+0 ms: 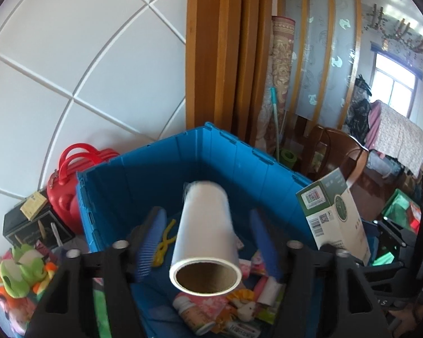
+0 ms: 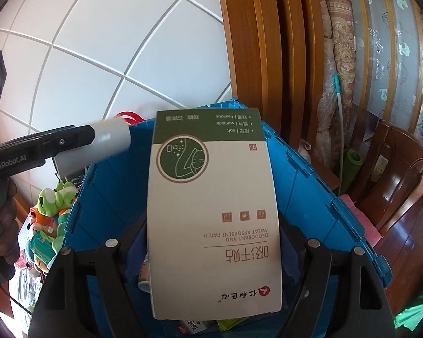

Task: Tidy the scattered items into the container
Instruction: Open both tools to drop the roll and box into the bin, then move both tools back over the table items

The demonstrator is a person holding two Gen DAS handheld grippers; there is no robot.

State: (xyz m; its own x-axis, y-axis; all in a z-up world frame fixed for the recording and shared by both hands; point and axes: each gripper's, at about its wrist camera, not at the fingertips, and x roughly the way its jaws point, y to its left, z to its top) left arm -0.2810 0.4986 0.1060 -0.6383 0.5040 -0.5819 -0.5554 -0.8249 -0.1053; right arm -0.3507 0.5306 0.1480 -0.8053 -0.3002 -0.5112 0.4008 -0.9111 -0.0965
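A blue plastic crate (image 1: 143, 186) stands by the wall with several small items on its floor. In the left wrist view my left gripper (image 1: 207, 239) has its blue fingers (image 1: 151, 242) spread wide, and a white cardboard-core roll (image 1: 207, 236) sits blurred between them over the crate, touching neither. My right gripper (image 2: 214, 253) is shut on a white and green patch box (image 2: 214, 214), held over the crate (image 2: 304, 186). The box also shows in the left wrist view (image 1: 335, 219). The left gripper and roll (image 2: 110, 140) show at the left of the right wrist view.
A red handbag (image 1: 67, 180) and a black box (image 1: 31, 225) stand left of the crate by the white tiled wall. Green plush toys (image 1: 22, 267) lie at the lower left. A wooden chair (image 1: 335, 152) and wooden door frame stand to the right.
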